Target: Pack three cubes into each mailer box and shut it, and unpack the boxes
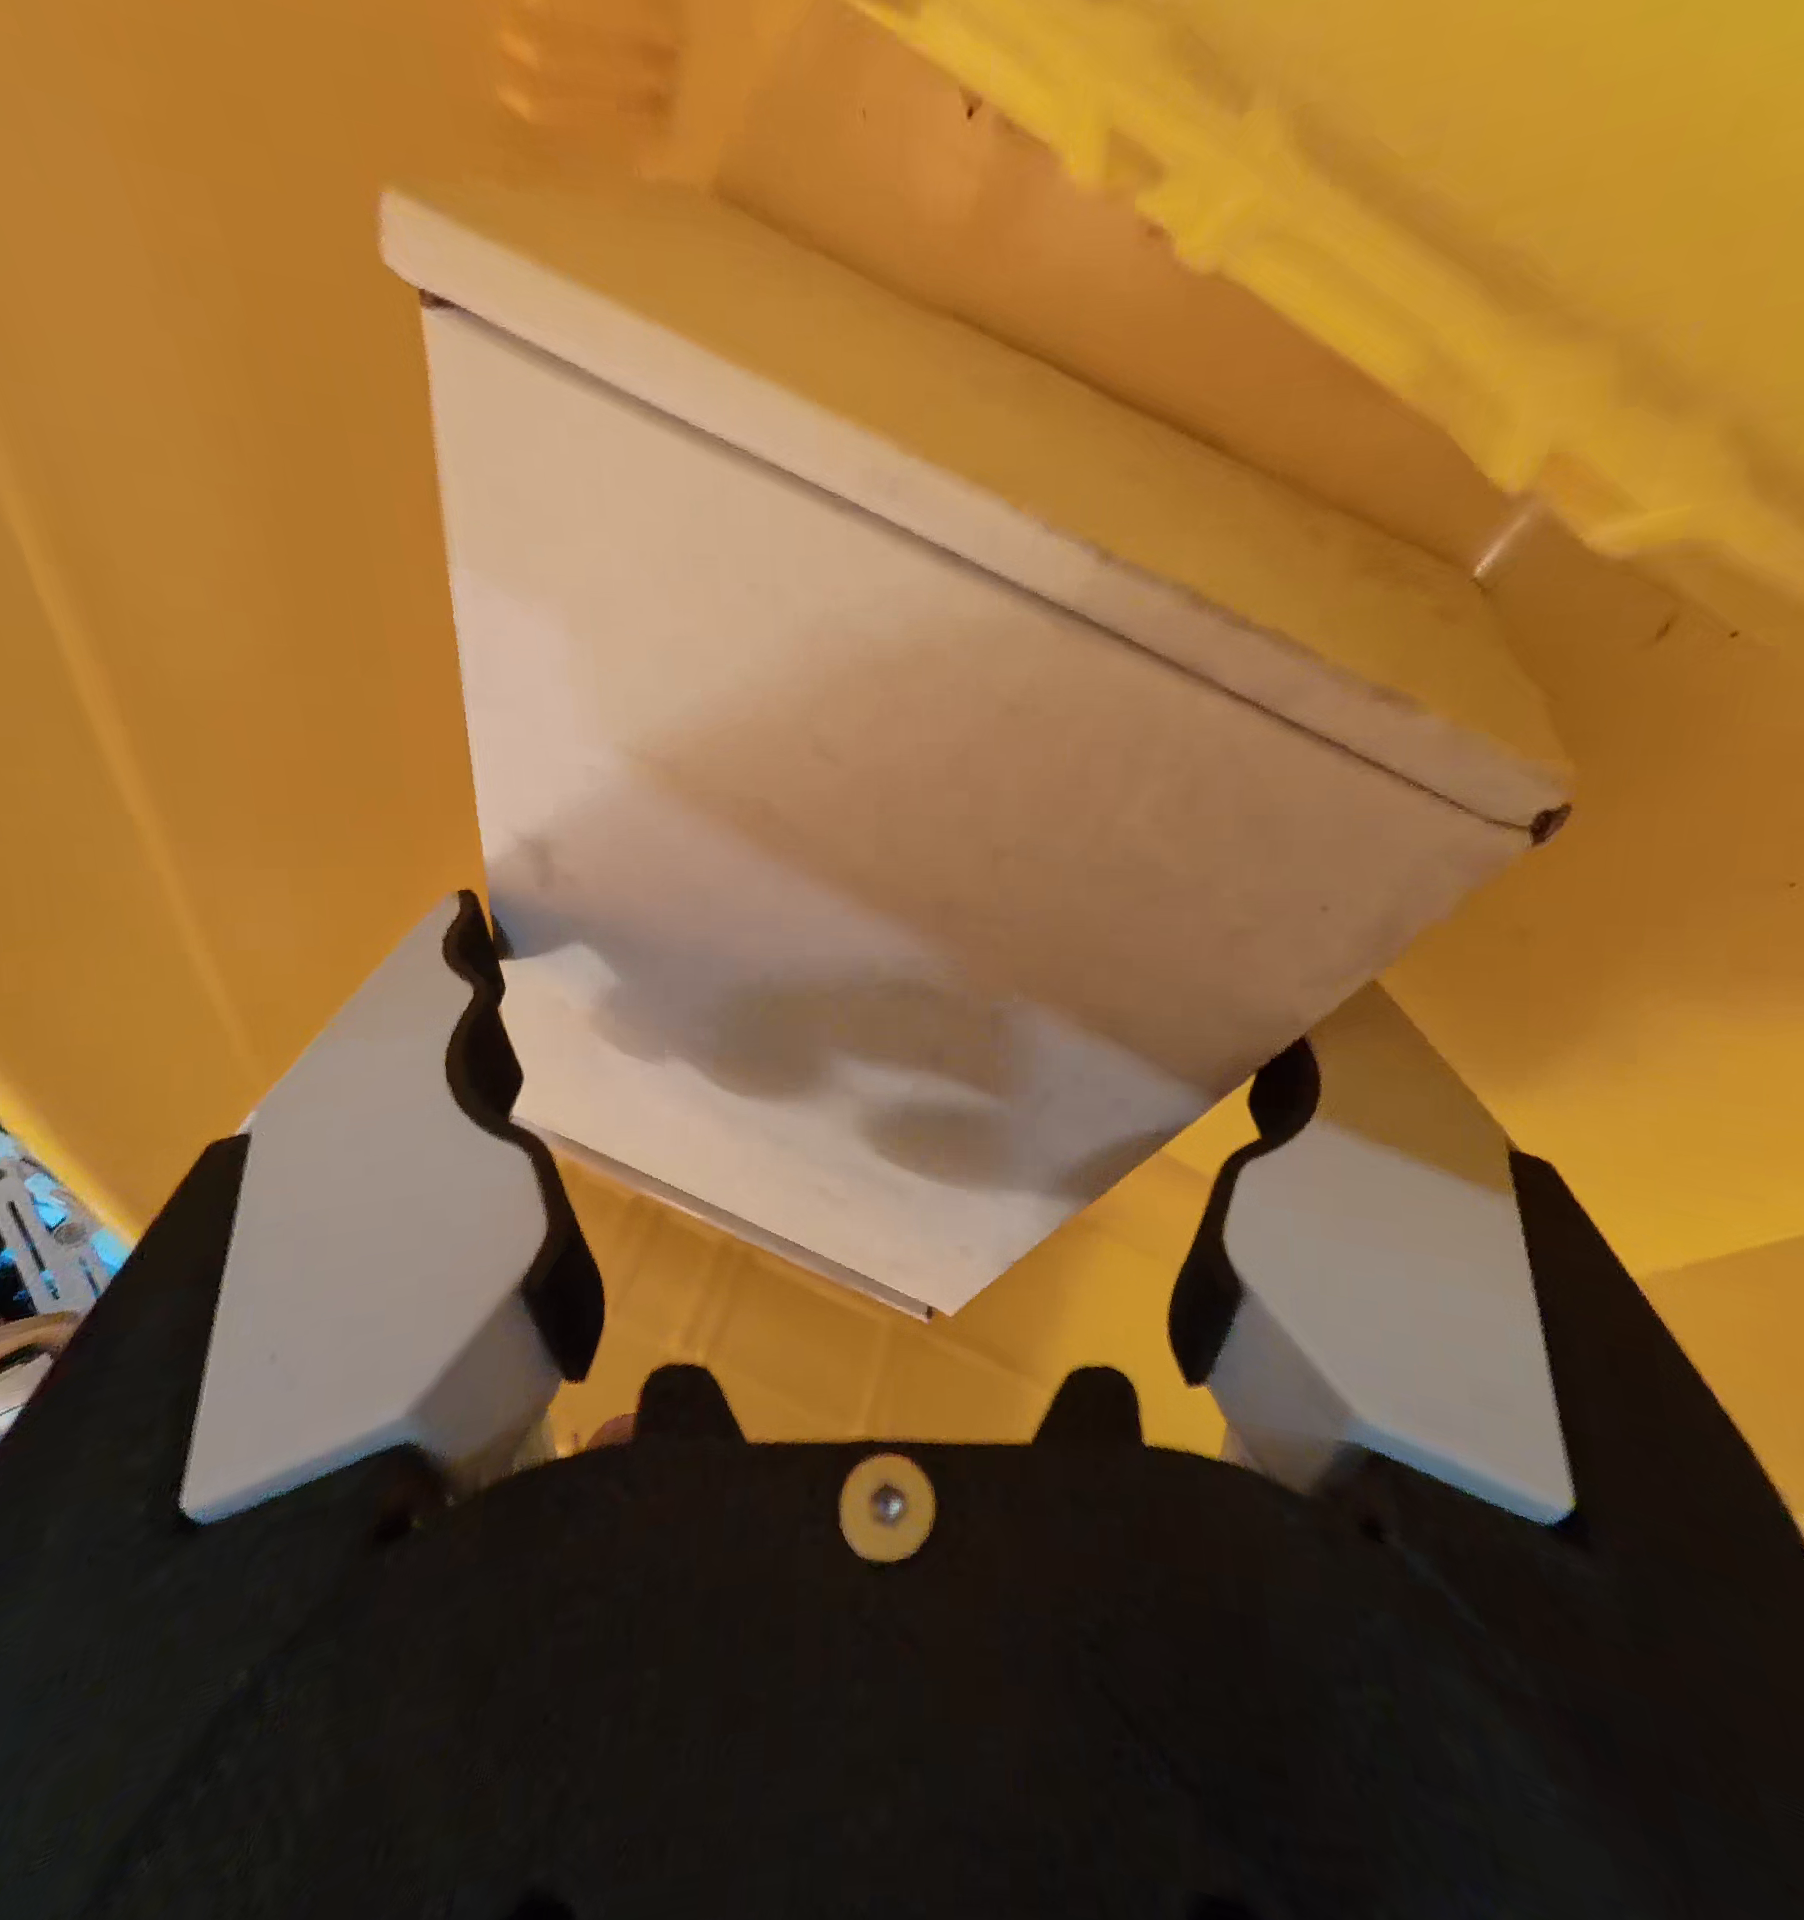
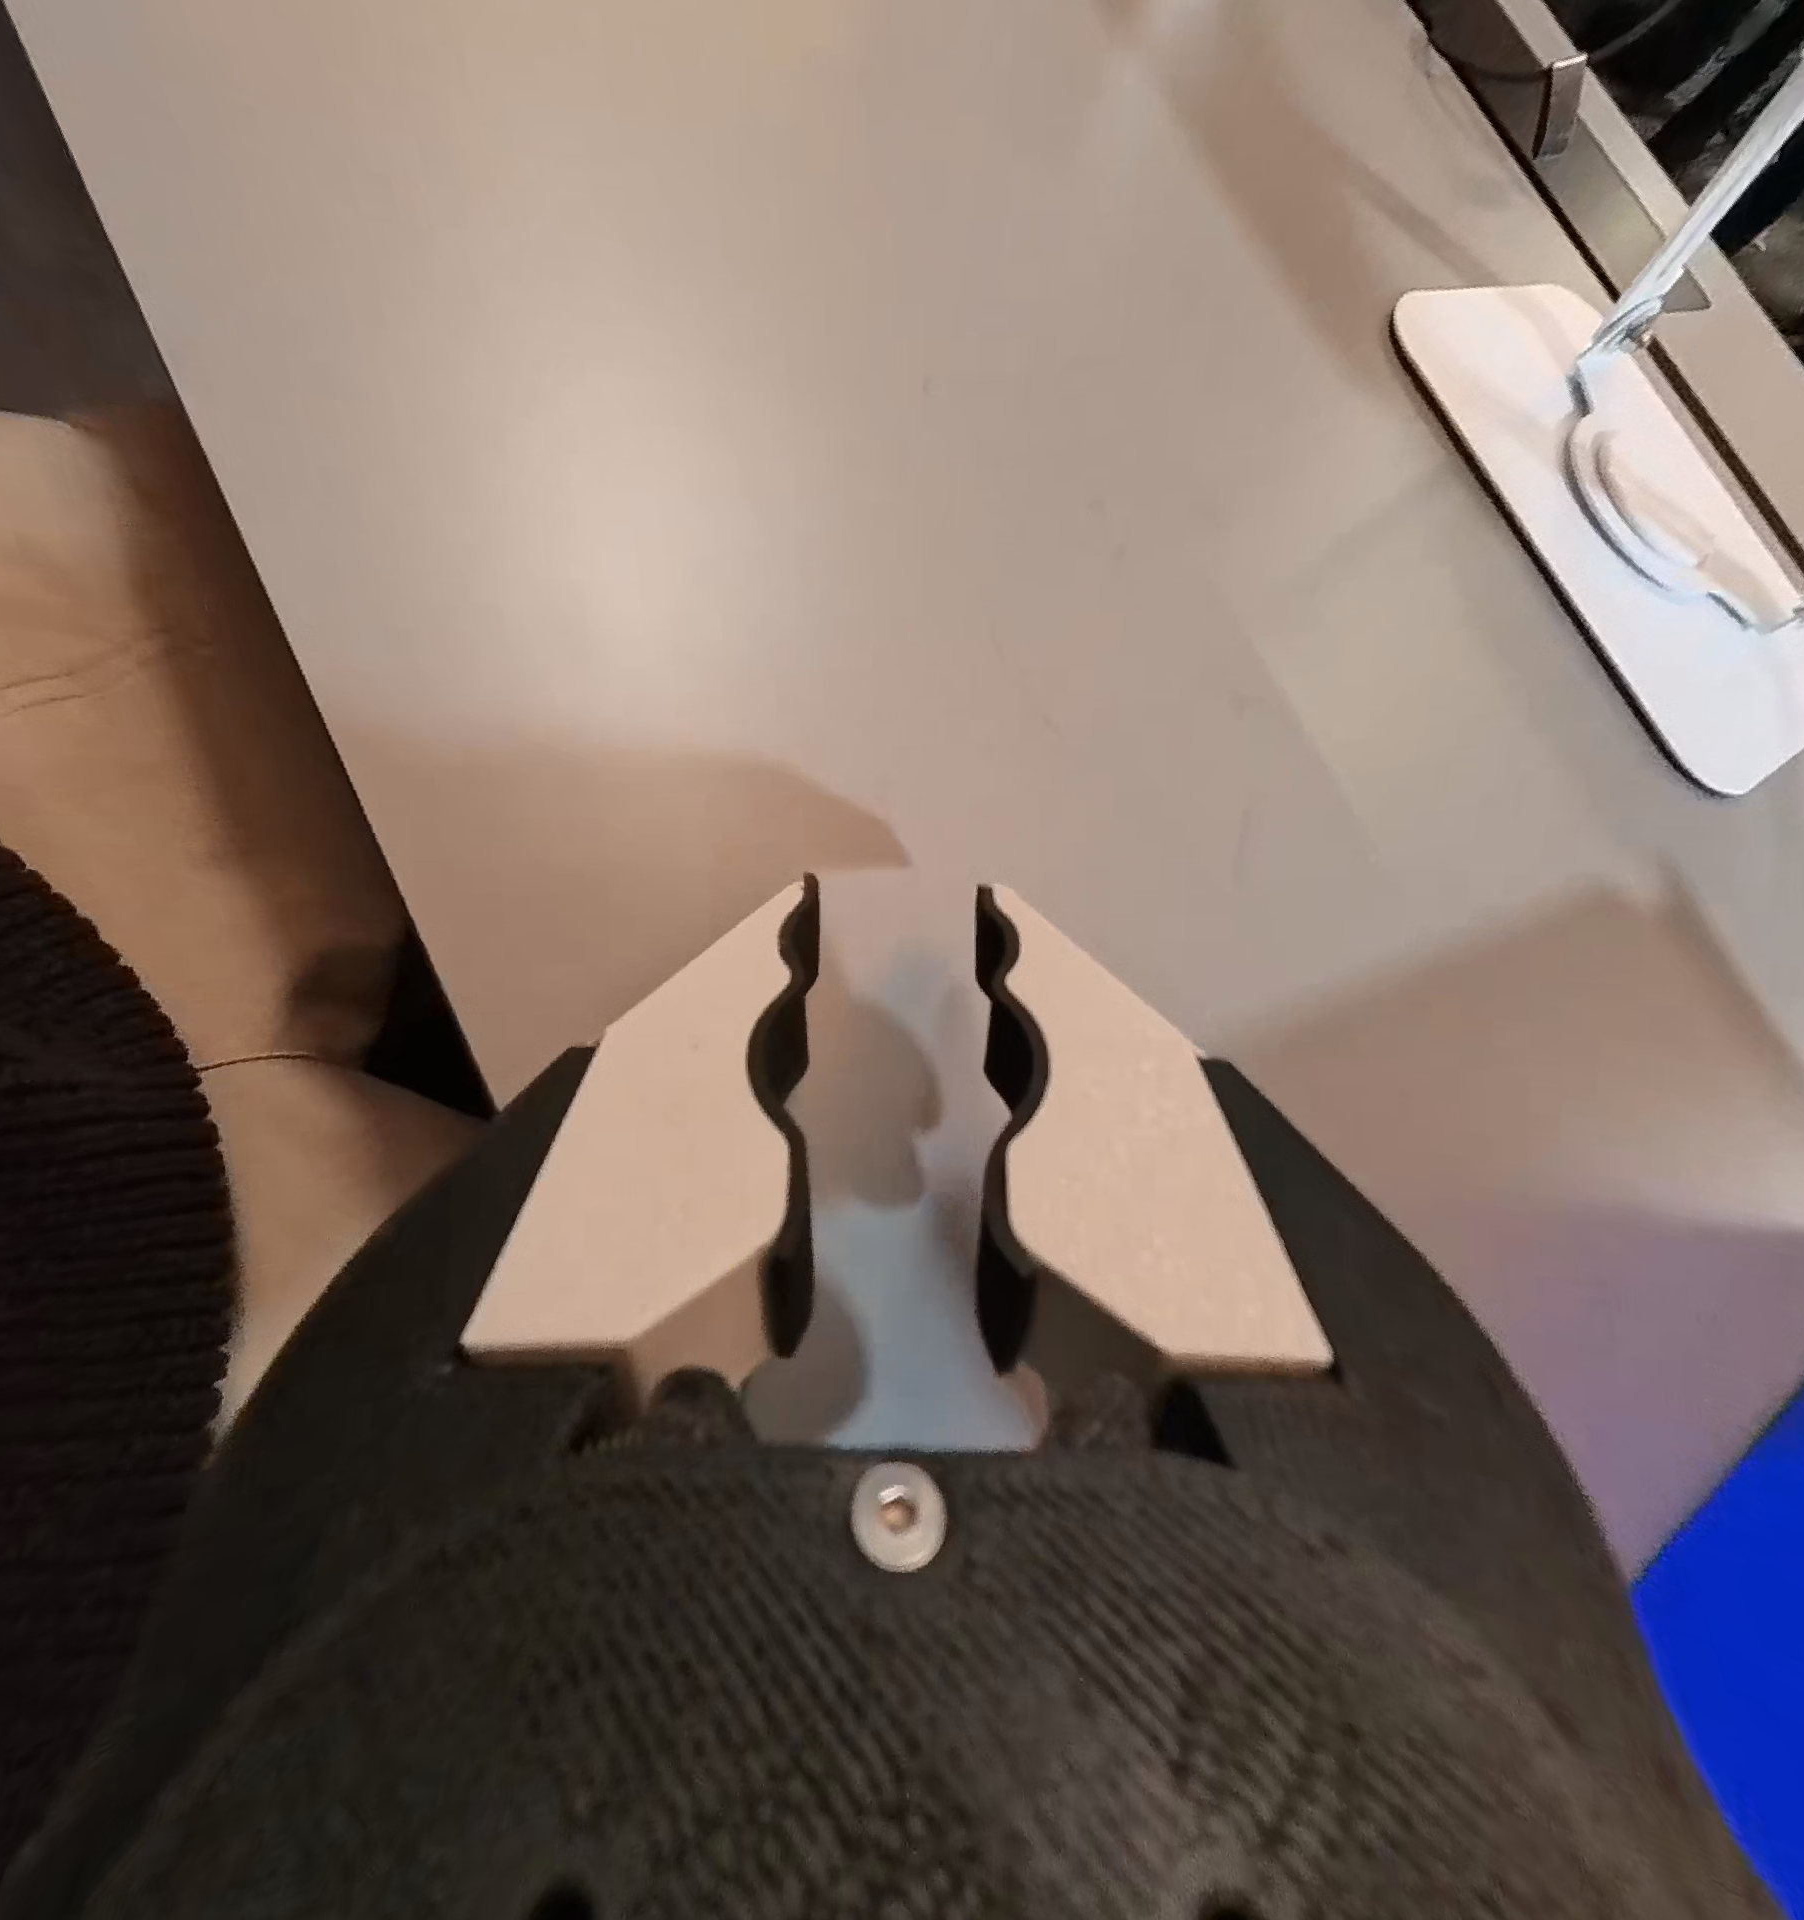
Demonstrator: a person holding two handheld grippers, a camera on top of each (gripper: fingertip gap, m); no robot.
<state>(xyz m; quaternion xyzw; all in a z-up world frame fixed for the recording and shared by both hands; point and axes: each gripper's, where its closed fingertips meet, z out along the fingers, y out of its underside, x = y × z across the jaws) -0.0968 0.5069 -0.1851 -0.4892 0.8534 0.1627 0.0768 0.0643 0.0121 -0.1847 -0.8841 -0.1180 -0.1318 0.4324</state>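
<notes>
A big yellow bin is filling the left wrist view, and a white mailer box with its lid shut is sitting inside it, tilted. The left gripper is clamping this box at its near edges, both black pads touching the cardboard. In the right wrist view, a pale table is lying below the right gripper, whose jaws are standing a little apart and holding nothing. A white flat stand base is resting near the table's far edge.
</notes>
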